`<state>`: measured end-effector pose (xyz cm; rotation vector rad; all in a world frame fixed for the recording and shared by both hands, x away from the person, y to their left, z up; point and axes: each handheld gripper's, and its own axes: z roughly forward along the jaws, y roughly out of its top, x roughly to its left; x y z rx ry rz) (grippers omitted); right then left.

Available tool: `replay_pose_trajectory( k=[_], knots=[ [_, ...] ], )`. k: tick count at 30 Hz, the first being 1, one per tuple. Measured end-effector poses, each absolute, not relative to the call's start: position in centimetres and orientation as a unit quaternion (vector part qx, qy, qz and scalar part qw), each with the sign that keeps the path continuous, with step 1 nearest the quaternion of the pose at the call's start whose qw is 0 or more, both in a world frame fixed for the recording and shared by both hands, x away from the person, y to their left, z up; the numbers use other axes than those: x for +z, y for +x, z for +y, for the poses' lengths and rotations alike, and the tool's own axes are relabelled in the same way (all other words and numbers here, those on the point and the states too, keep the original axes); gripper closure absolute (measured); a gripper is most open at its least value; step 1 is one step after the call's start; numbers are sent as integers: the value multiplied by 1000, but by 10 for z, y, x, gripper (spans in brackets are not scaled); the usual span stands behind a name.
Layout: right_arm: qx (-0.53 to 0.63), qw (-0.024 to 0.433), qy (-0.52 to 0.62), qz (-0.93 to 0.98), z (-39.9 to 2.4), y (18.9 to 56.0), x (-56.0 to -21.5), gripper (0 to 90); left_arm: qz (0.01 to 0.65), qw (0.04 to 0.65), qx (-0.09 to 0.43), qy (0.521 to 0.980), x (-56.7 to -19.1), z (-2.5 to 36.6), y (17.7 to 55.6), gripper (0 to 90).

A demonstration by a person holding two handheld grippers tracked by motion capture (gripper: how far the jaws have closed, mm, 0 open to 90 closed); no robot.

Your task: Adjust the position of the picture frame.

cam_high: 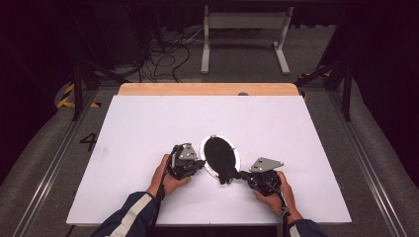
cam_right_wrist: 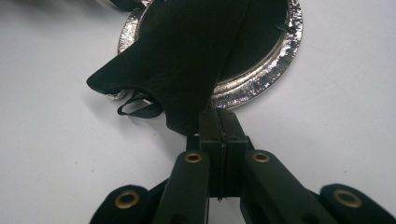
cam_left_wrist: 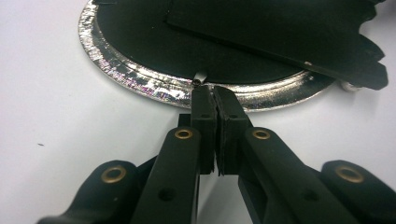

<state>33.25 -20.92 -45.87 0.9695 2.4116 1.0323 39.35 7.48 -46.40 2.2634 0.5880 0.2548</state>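
The oval picture frame (cam_high: 220,154), silver-rimmed with a black back, lies face down near the middle of the white table (cam_high: 148,128). The left gripper (cam_left_wrist: 212,93) is pinched closed on the frame's silver rim. The right gripper (cam_right_wrist: 219,116) is closed at the black easel flap (cam_right_wrist: 187,60), apparently gripping its edge.

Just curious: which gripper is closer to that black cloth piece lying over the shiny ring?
Right. The right gripper meets the black cloth at its edge; the left gripper is at the silver ring, short of the cloth.
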Motion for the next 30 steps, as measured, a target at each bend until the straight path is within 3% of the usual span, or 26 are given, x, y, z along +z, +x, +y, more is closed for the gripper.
replay_pose_trajectory(
  k=[30],
  knots=[
    [356,180,333,854,-185,318,-459,900,264,383,128,876,-465,73,403,871]
  ],
)
